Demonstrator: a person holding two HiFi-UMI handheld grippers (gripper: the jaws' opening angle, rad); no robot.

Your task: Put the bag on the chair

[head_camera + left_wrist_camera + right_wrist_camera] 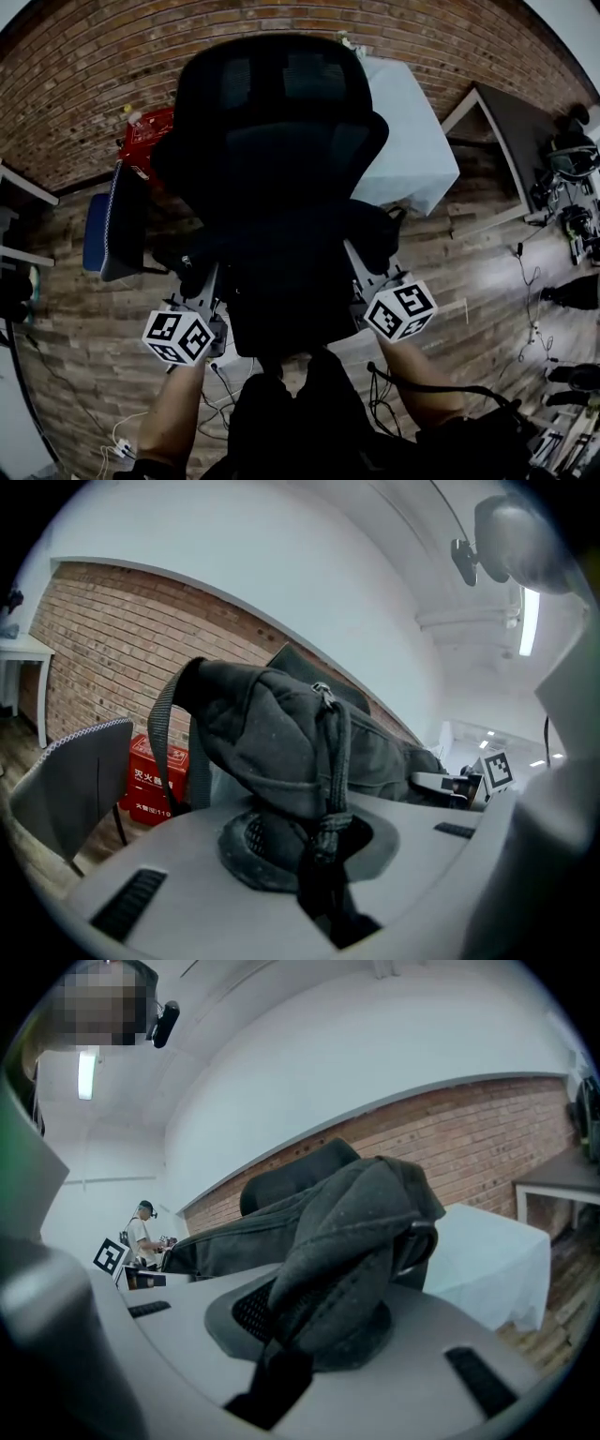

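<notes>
While both pairs of jaws are clamped on its dark fabric, the bag (281,733) hangs between the left gripper (323,855) and the right gripper (281,1354); it sits mid-frame, over the black chair (281,84). Its contents are hidden.

The office chair (281,94) blocks ahead; a grey chair (120,225) crowds its left, a white-draped table (412,141) its right.

Grey left gripper (201,286) with black-and-white marker cube (178,336) at seven o'clock; grey right gripper (364,272), its cube at four; dark clothing (281,422) at six.
</notes>
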